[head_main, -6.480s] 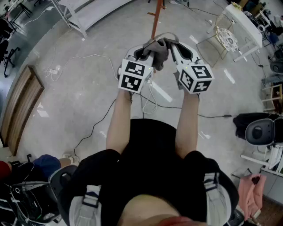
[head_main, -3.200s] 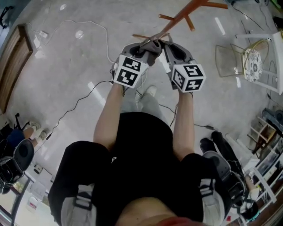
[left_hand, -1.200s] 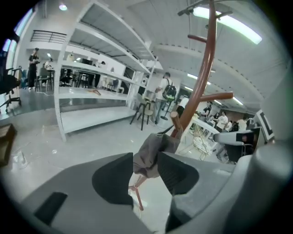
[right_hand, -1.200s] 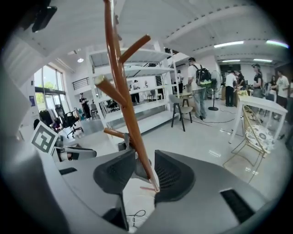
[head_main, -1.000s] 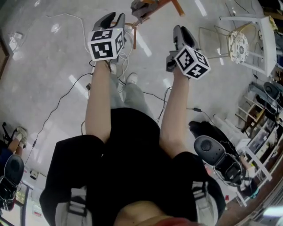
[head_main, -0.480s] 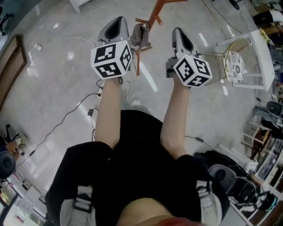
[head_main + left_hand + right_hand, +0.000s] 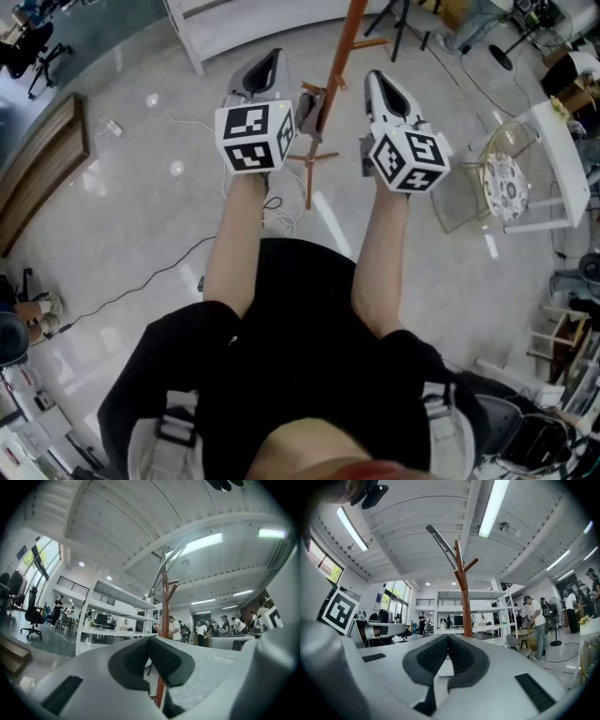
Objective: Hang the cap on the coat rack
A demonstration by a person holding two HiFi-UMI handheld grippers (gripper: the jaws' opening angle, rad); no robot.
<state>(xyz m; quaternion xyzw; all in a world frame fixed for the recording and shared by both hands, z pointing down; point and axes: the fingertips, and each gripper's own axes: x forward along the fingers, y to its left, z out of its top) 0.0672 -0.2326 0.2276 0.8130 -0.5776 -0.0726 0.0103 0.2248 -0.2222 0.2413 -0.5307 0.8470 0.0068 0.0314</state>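
The grey cap [image 7: 308,111] hangs on a side peg of the orange-brown coat rack [image 7: 339,64], free of both grippers. In the head view my left gripper [image 7: 266,60] is just left of the cap and my right gripper [image 7: 378,79] just right of the pole, both pointing away from me. Both are shut with nothing between the pads. The left gripper view shows the shut left gripper [image 7: 150,641] with the rack pole [image 7: 165,603] behind it. In the right gripper view the right gripper [image 7: 447,639] is shut below the rack's forked top [image 7: 463,592].
A white shelf unit [image 7: 246,21] stands behind the rack. A clear chair with a patterned cushion [image 7: 504,184] and a white frame [image 7: 561,150] are at the right. A wooden panel [image 7: 39,178] lies at the left, cables [image 7: 274,208] on the floor. People [image 7: 536,620] stand in the distance.
Both grippers' jaws have shut since a second ago. The cap stays on the rack peg between the two grippers. The head view has tilted, so the rack now stands more upright in it.
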